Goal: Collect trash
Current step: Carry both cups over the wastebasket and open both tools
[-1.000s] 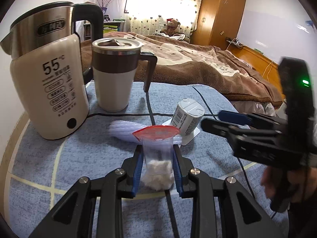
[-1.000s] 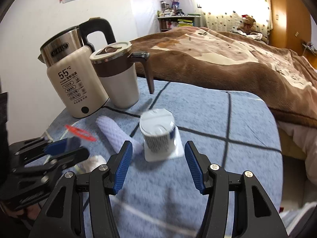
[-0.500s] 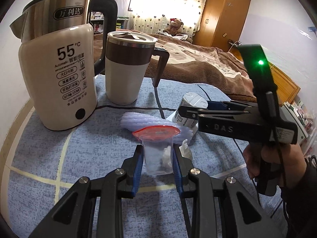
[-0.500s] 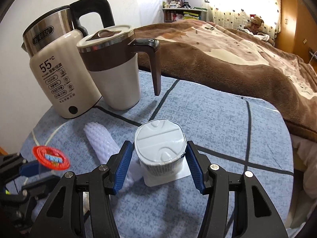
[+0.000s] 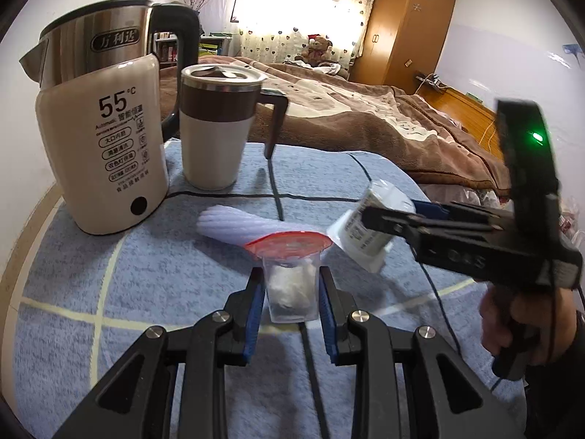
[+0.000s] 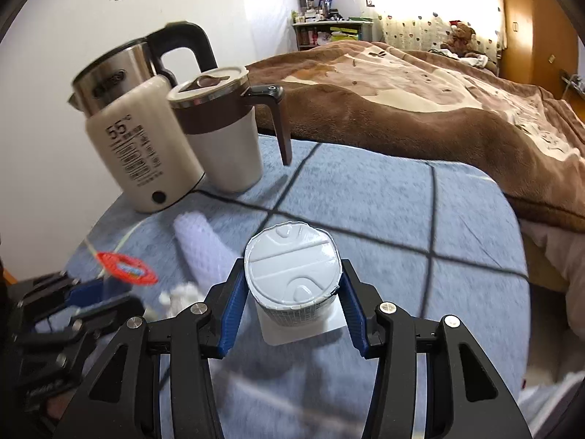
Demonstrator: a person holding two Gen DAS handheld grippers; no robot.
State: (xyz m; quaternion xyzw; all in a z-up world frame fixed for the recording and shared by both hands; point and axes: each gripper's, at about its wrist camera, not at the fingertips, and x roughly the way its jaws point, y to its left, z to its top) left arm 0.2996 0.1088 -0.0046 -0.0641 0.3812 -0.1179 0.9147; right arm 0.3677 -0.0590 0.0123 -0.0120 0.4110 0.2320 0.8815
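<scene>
Left hand-held gripper (image 5: 290, 298): blue-padded jaws clamped on a small clear plastic cup with a peeled red foil lid (image 5: 290, 285), held upright just ahead of the fingers; white crumpled matter shows inside the cup.

Right hand-held gripper (image 6: 290, 298): jaws closing, with a white cylindrical pot with a sealed pale foil lid (image 6: 292, 274) between the blue pads, which sit against its sides. A flat white square card (image 6: 303, 325) lies under the pot's base. In the left wrist view this gripper enters from the right, carried by a person's hand (image 5: 526, 314), with the pot tilted at its tips.

Crumpled white tissue (image 6: 181, 294): on the cloth just left of the right hand-held gripper, beside the left one.

Pale lilac ribbed foam sleeve (image 5: 241, 225): lying on its side just beyond the left hand-held gripper's cup.

Cream and steel electric kettle marked 55 (image 5: 102, 153): upright, far left beyond both grippers.

Cream and brown lidded travel mug with a dark handle (image 5: 215, 124): upright, just right of the kettle.

Table with a blue checked cloth (image 5: 146, 267): carries all of the above.

Bed with a brown blanket (image 6: 420, 102): behind the table.
</scene>
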